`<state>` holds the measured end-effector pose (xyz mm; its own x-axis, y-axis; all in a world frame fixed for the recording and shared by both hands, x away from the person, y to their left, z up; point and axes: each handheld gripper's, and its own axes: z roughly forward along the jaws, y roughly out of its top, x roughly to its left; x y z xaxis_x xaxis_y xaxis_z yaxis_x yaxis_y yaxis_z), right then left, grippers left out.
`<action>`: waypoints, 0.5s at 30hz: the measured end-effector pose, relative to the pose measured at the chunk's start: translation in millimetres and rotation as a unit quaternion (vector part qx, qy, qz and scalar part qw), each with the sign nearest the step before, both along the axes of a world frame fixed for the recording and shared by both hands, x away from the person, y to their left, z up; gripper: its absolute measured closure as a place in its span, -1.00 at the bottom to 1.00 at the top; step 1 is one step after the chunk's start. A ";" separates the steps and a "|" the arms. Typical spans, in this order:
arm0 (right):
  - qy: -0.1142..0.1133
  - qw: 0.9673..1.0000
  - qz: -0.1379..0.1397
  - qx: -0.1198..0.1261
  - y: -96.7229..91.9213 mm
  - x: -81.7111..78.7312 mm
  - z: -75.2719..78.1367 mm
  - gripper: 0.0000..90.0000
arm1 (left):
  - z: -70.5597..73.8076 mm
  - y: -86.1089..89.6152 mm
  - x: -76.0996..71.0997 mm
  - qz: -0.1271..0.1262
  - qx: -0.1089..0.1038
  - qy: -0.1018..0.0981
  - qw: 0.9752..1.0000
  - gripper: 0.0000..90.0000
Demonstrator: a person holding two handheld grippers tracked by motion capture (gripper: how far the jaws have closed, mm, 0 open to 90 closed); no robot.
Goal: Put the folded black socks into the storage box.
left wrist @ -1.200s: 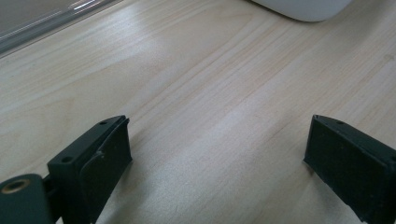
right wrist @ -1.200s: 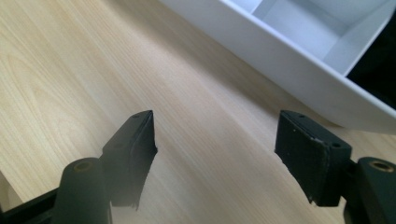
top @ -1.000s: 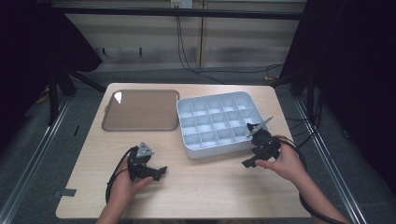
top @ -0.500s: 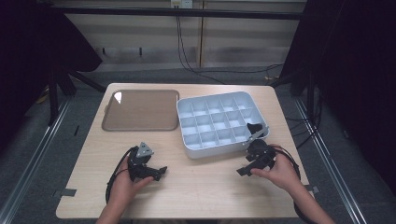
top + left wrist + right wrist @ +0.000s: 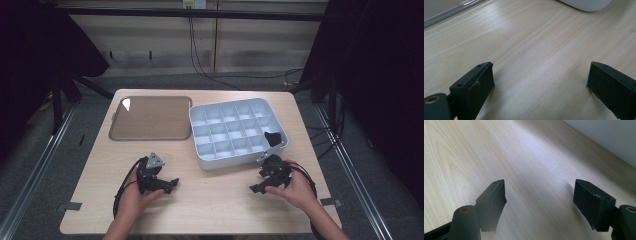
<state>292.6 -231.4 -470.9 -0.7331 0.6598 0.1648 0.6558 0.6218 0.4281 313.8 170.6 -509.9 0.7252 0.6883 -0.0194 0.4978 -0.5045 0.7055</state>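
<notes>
Both our grippers sit low over the pale wooden table [image 5: 215, 200], left gripper [image 5: 167, 184] and right gripper [image 5: 257, 186] spread, nothing between. White compartmented plastic organiser [image 5: 235, 132] lies just beyond the right; a black piece [image 5: 272, 139] sits in its near-right compartment. Right gripper view catches its white wall [image 5: 609, 137].

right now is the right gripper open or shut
Open: in the right gripper view the right gripper has its jaws standing wide apart, with bare wooden table between them.

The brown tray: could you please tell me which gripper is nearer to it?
Left. The left gripper sits on the table just below the tray; the right gripper is far off to its lower right, below the white divided box.
</notes>
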 end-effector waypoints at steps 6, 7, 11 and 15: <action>-0.007 1.000 0.001 0.004 0.9 -2.5 -7.7 -0.43 | -0.2 0.0 0.1 0.000 -0.001 0.000 1.000 -0.86; -0.009 1.000 0.001 0.004 1.0 -3.1 -8.4 -0.43 | 0.0 0.0 0.0 0.000 0.000 0.000 1.000 -0.86; -0.012 1.000 0.004 0.007 2.4 -5.1 -10.8 -0.44 | -0.1 0.0 0.1 0.000 -0.001 0.000 1.000 -0.86; -0.019 1.000 0.008 0.009 1.4 -6.6 -11.5 -0.46 | -0.1 0.0 0.1 0.000 -0.001 0.000 1.000 -0.86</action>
